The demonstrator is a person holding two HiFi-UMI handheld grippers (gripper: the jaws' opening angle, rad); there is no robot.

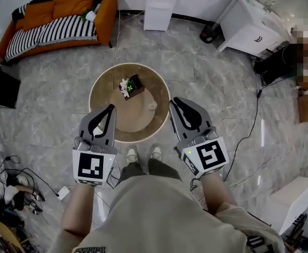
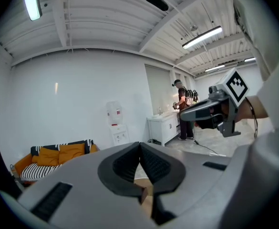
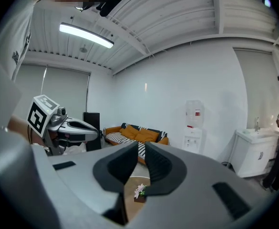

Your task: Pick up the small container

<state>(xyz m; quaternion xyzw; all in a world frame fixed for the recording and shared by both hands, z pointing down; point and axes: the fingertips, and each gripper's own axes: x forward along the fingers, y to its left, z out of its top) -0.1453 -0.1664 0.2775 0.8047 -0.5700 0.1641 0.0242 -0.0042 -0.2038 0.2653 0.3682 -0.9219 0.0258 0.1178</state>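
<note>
The small container (image 1: 152,105), pale and cup-like, stands on the right part of a round wooden table (image 1: 111,123). A little plant with white flowers (image 1: 129,86) sits nearer the table's middle. My left gripper (image 1: 111,107) hovers over the table's near left edge, jaws shut and empty. My right gripper (image 1: 172,101) hangs just right of the table's rim, close to the container, also shut and empty. In the right gripper view the plant (image 3: 140,191) shows below the closed jaws (image 3: 139,146). The left gripper view shows its jaws (image 2: 140,146) meeting, with the right gripper (image 2: 211,111) beyond them.
An orange sofa (image 1: 59,15) stands at the back left, a water dispenser (image 1: 161,4) at the back wall and a white cabinet (image 1: 248,28) at the back right. Cables (image 1: 17,186) lie on the floor at the left. A person stands by the cabinet (image 2: 183,111).
</note>
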